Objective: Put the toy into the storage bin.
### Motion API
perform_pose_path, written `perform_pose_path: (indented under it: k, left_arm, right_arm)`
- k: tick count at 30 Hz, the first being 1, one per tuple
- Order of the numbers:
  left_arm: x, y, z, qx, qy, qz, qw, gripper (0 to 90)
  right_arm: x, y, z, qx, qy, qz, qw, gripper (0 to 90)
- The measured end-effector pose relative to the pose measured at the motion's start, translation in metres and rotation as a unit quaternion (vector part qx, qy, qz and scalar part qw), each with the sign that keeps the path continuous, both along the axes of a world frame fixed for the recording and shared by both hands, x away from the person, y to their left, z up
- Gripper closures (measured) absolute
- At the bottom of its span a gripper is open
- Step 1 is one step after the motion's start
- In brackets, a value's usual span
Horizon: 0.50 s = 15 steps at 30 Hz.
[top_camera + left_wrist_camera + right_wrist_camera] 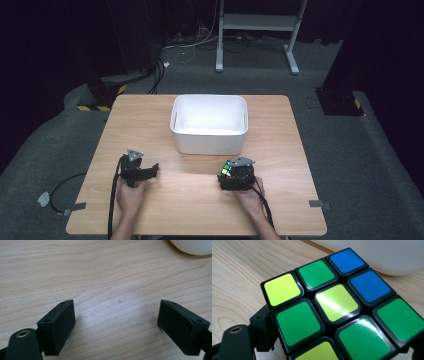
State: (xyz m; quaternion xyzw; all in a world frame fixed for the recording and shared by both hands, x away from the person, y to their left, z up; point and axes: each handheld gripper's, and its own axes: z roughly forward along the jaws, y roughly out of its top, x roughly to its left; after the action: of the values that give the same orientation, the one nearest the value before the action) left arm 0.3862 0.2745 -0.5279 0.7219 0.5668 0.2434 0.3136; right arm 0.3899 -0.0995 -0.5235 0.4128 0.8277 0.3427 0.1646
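Note:
A scrambled puzzle cube (228, 171) with green, yellow and blue stickers (337, 312) sits between the jaws of my right gripper (231, 176), which is shut on it just in front of the white bin (210, 122). One black finger (262, 325) presses the cube's left side. My left gripper (150, 171) rests low over the bare wooden table (105, 275) at the front left, jaws wide apart with nothing between them (116, 325).
The white bin's rounded corner (192, 246) lies ahead and to the right of the left gripper. The bin looks empty. Cables trail from both grippers off the table's front. Tape marks sit by the table's front corners.

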Motion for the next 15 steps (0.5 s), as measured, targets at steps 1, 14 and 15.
perform_pose_path:
  k: [1,14,15]
  left_arm:
    - [0.0,0.0,0.0,0.0,0.0,0.0,1.0,15.0]
    - [0.0,0.0,0.0,-0.002,-0.001,0.002,1.0,15.1]
    - [0.0,0.0,0.0,-0.002,-0.001,0.001,1.0,15.1]
  right_arm:
    - [0.0,0.0,0.001,0.001,0.004,-0.002,1.0,15.8]
    - [-0.005,-0.006,0.011,0.013,0.0,0.021,0.9997,16.0]
    - [-0.005,-0.006,0.014,0.014,-0.002,0.027,0.9995,16.0]
